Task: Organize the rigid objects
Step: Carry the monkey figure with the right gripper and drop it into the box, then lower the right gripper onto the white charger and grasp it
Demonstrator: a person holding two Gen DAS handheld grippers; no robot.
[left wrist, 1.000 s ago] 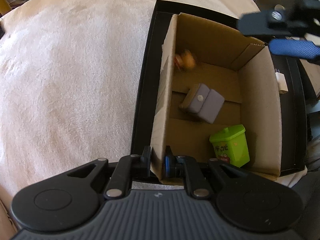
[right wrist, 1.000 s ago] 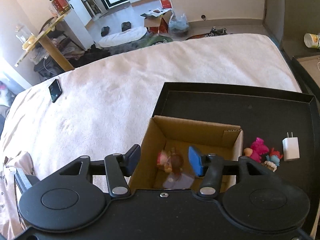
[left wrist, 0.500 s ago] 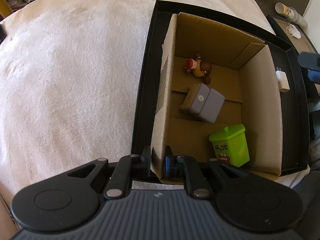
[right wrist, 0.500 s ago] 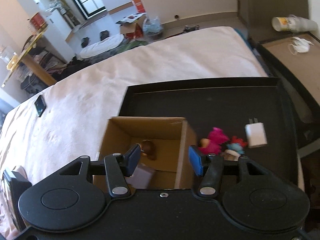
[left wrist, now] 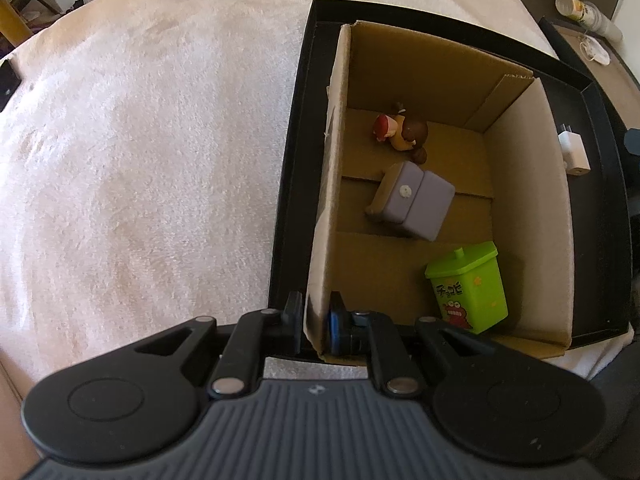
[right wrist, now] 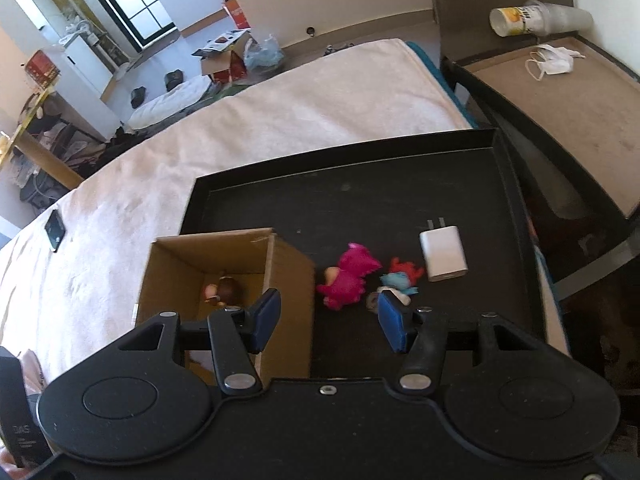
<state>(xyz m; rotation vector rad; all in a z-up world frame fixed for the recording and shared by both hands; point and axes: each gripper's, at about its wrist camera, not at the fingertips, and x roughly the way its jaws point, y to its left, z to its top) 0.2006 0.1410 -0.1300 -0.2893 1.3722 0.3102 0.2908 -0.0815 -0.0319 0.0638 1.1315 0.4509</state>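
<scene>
Left gripper (left wrist: 315, 322) clenched on the near wall of the cardboard box (left wrist: 528, 208), one pad outside, one inside. Right gripper (right wrist: 328, 322) released, jaws apart and holding nothing, hovering above the box's right wall and the bare tray floor.

Inside the box, nearest: a lime-green toy bin (left wrist: 468, 286) with a lid knob, printed characters and a red cartoon mouth, upright in the right corner. Behind it a lavender folded case (left wrist: 412, 204) with a white snap button, lying tilted. Farther back a small figurine (left wrist: 402, 132) with brown hair and a red cap, on its side.

Outside, just right of the box on the black tray (right wrist: 360, 200): a magenta toy (right wrist: 348, 276), a blue-and-red toy (right wrist: 400, 278) (details too small to tell), then a white plug adapter (right wrist: 442, 254).

Tray resting on a pale pink fuzzy blanket (left wrist: 152, 140), a dark phone (right wrist: 55, 230) at its left. Beyond: a brown side table with a face mask (right wrist: 550, 62) and stacked cups (right wrist: 532, 20), cluttered floor, a window.
</scene>
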